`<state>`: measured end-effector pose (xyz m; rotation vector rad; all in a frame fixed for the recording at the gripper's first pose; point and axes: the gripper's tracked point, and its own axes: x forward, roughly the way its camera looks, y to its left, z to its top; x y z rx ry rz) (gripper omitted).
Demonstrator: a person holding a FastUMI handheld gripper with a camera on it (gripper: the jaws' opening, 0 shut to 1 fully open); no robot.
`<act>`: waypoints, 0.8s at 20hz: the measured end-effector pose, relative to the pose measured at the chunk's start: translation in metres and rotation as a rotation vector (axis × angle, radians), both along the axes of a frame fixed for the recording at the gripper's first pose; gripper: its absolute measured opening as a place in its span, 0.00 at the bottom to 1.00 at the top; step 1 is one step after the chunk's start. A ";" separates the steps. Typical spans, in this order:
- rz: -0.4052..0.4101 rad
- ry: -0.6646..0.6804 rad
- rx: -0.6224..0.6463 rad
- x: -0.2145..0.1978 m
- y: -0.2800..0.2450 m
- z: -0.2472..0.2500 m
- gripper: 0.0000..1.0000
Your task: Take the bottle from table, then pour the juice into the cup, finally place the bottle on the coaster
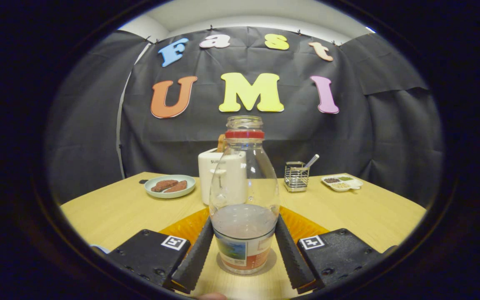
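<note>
A clear glass bottle with a red ring around its open neck stands upright between my fingers. It has pinkish juice in its lower part and a label near the base. Its base rests on the wooden table, casting a small shadow. My gripper is shut on the bottle, and both fingers press its sides at the level of the juice. An orange round coaster lies on the table just behind the bottle, partly hidden by it and by the fingers. A pale blue rim peeks out beside the left finger's body.
Beyond the bottle stands a white appliance. To its left is a pale green plate with brown food. On the right are a wire holder with a utensil and a white divided dish.
</note>
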<state>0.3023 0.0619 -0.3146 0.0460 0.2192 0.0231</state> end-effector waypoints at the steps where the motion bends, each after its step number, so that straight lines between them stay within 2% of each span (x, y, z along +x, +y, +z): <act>1: 0.004 0.003 0.000 0.000 0.002 0.001 0.84; 6: -0.005 -0.003 -0.009 -0.002 0.001 0.008 0.86; 8: -0.006 -0.012 -0.008 -0.002 0.001 0.012 0.93; 11: 0.006 -0.017 -0.021 -0.005 0.005 0.017 0.96; 12: 0.002 -0.024 -0.028 -0.006 0.004 0.022 1.00; 16: -0.003 -0.056 -0.031 -0.014 0.001 0.041 1.00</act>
